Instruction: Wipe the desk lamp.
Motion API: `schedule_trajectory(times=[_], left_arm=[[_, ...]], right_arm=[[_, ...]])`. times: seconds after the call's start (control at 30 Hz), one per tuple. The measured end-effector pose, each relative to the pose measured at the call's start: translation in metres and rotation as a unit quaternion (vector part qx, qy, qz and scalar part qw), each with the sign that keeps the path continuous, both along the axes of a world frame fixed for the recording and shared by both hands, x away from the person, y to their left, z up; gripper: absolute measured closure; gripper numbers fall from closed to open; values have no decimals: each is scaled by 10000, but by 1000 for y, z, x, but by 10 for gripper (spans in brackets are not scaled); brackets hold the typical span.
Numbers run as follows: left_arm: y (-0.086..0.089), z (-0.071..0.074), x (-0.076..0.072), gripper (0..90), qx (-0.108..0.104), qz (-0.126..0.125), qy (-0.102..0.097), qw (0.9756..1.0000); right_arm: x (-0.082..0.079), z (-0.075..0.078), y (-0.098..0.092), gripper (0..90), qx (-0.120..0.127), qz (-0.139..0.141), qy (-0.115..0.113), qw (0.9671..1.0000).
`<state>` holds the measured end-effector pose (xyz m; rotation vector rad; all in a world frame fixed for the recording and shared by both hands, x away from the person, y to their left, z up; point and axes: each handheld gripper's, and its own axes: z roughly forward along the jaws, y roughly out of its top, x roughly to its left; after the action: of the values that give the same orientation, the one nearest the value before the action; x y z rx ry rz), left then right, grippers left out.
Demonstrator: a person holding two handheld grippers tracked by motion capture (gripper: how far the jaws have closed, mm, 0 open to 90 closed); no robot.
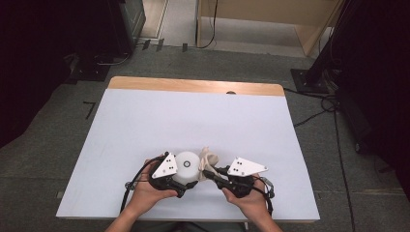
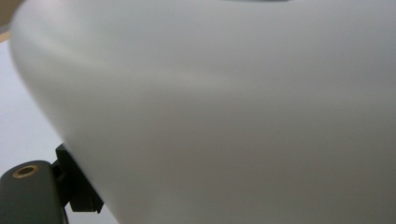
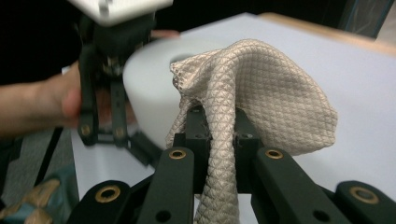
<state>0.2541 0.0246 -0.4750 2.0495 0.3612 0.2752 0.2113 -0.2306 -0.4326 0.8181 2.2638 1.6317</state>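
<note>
Cloth (image 3: pixel 261 88) pinched in right gripper (image 3: pixel 219 135) beside white cup (image 1: pixel 187 166), which left gripper (image 1: pixel 186 186) grasps on table (image 1: pixel 193 121).

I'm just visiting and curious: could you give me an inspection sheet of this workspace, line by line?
Surface: white table top with a wooden far edge.
Job's things: white cup, upright; beige quilted cloth at its side.
Clutter: nothing seen.
Grippers: left gripper grips the cup; right gripper is shut on the cloth.
Cables: black cable trails from the left gripper; more on the floor to the right.
Surroundings: grey carpet, dark stands, wooden furniture behind.
</note>
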Motion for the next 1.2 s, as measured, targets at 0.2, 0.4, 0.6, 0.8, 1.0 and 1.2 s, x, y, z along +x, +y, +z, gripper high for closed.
schedule_trajectory(times=[0.2,0.4,0.6,0.8,1.0,1.2], left_arm=[[-6,7,-7,81,433,163,-269,9986],[-11,8,-11,81,657,130,-417,9969],[-15,11,-15,81,884,171,-620,9940],[-24,13,-22,82,1078,15,-821,9908],[-25,14,-22,81,1072,-43,-777,9912],[-22,12,-17,81,818,-162,-485,9953]], right_arm=[[-3,18,-5,820,241,-143,-277,9992],[0,16,0,819,239,-191,-251,9992],[2,15,5,819,271,-203,-259,9991],[0,16,12,818,335,-114,-297,9989],[-4,18,19,818,343,119,-219,9991],[-8,18,22,818,362,378,50,9986]])
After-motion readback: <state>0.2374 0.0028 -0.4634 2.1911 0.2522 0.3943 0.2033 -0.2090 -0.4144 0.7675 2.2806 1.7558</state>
